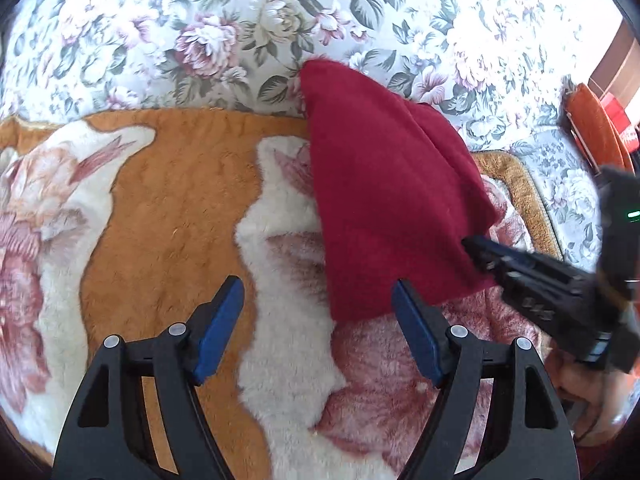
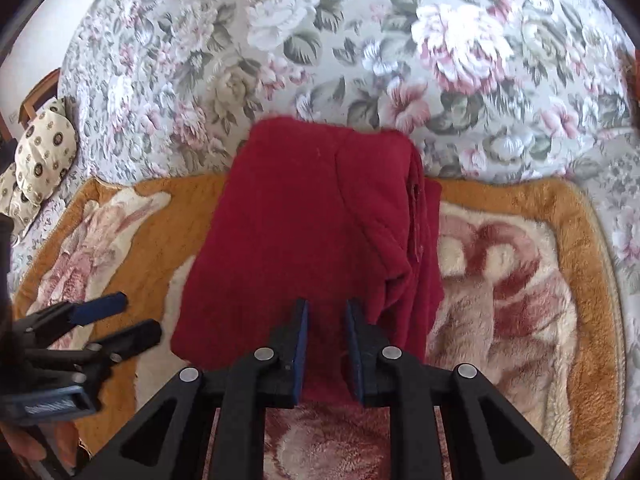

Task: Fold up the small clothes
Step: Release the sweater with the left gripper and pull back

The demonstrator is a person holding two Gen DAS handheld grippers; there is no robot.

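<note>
Partly lifted red garment point(image 2: 304, 232), right gripper point(image 2: 327, 344) pinching its near edge, underside hidden

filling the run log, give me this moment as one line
left gripper: open, empty | right gripper: shut on dark red fleece garment near edge | garment partly folded on orange floral plush blanket

The red garment point(image 2: 304, 232) hides the blanket point(image 2: 500, 264) beneath it, and its near edge disappears between the right hand-held gripper point(image 2: 327, 344) pads — how much cloth is pinched cannot be told. In the left wrist view that gripper is motion-blurred, its rear cut off by the frame edge.
</note>
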